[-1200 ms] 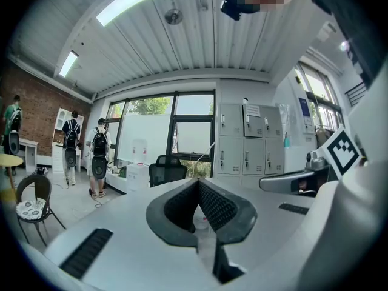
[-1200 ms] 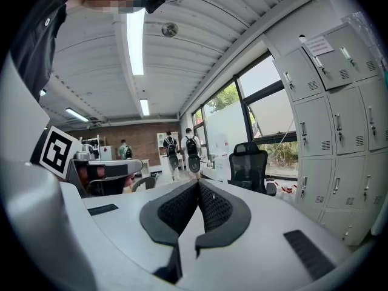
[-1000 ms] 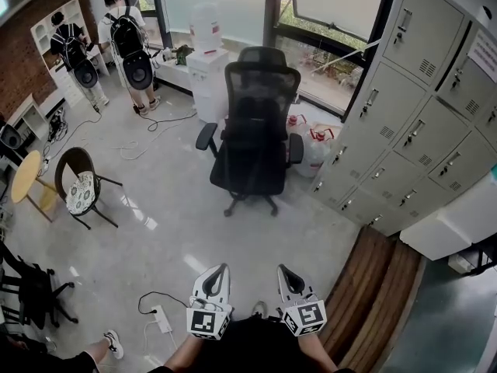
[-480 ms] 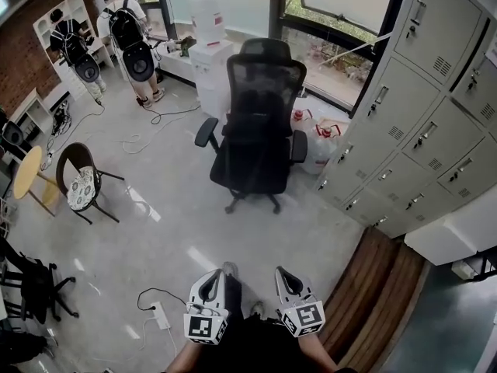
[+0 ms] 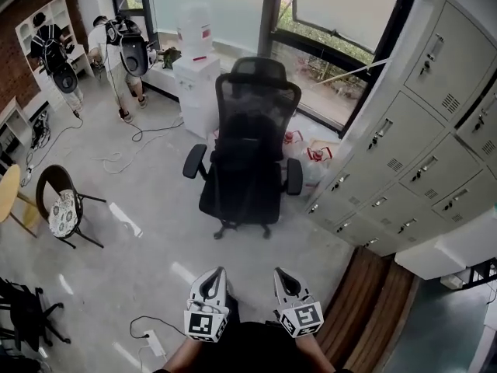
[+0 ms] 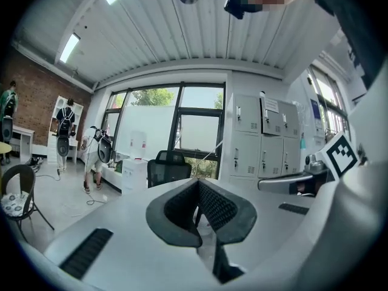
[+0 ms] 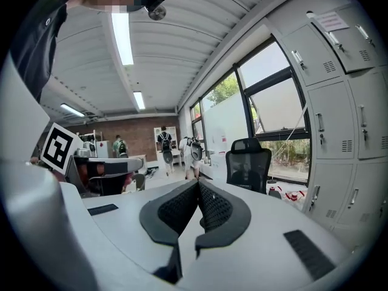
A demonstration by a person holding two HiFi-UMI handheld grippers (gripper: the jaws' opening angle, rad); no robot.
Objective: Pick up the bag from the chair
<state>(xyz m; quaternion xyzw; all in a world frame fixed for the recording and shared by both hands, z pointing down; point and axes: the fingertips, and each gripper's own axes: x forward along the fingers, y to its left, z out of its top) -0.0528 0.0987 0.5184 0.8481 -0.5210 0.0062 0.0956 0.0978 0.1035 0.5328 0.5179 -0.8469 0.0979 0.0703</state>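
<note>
The left gripper (image 5: 220,271) and right gripper (image 5: 278,272) are clenched, empty. The chair (image 5: 248,154) stands nearer than a second ago (approach under way); its backrest hides the seat, so the bag does not show.

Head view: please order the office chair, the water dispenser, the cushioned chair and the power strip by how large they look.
1. office chair
2. water dispenser and cushioned chair: about alike, and the dispenser stands farther from the camera, so I do not rank them
3. power strip
</note>
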